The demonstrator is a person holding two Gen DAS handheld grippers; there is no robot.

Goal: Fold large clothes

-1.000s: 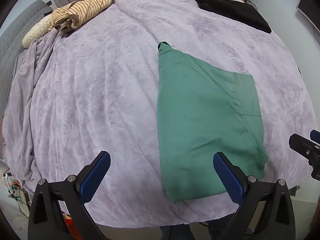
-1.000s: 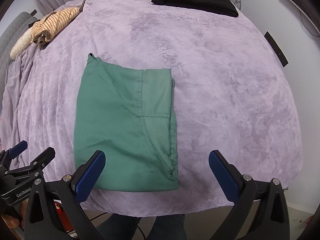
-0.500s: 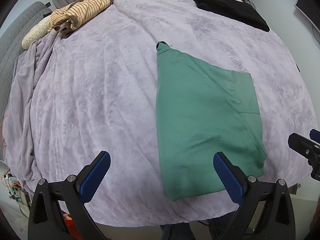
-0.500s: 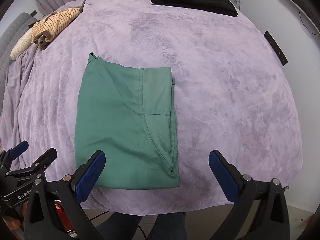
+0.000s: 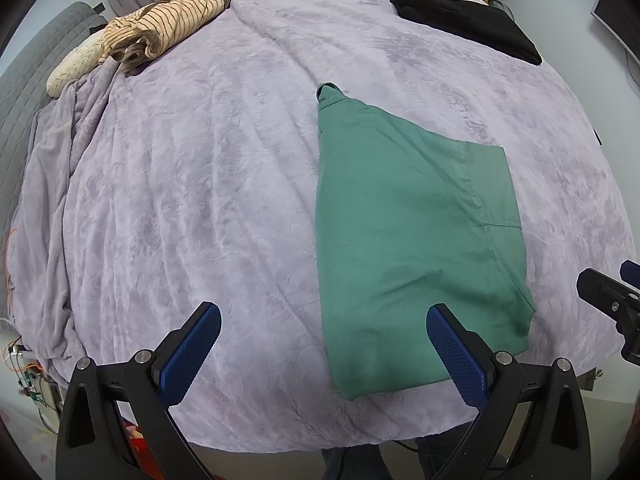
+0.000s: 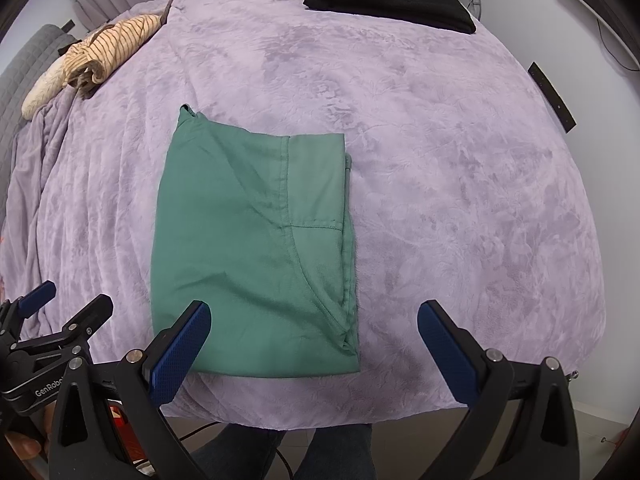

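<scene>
A green garment (image 5: 404, 236) (image 6: 248, 248) lies folded into a rectangle near the front edge of the lilac bedspread (image 5: 208, 200) (image 6: 460, 184). One small collar corner sticks out at its far left. My left gripper (image 5: 324, 344) hovers open over the bed's front edge, its right finger above the garment's near end. My right gripper (image 6: 314, 338) is open too, its left finger over the garment's near left corner. Neither holds cloth. The right gripper's tip (image 5: 608, 296) shows at the right edge of the left wrist view; the left gripper (image 6: 60, 320) shows at lower left of the right wrist view.
A striped beige garment (image 5: 160, 32) (image 6: 108, 48) lies bundled at the bed's far left beside a cream pillow. A folded black garment (image 5: 468, 24) (image 6: 384, 0) rests at the far right. A grey headboard (image 5: 24, 92) stands on the left. A person's legs (image 6: 280, 452) show below the bed's edge.
Both views have shifted only slightly; the green garment sits a little higher in frame. Both grippers stay open and the garment has not moved.
</scene>
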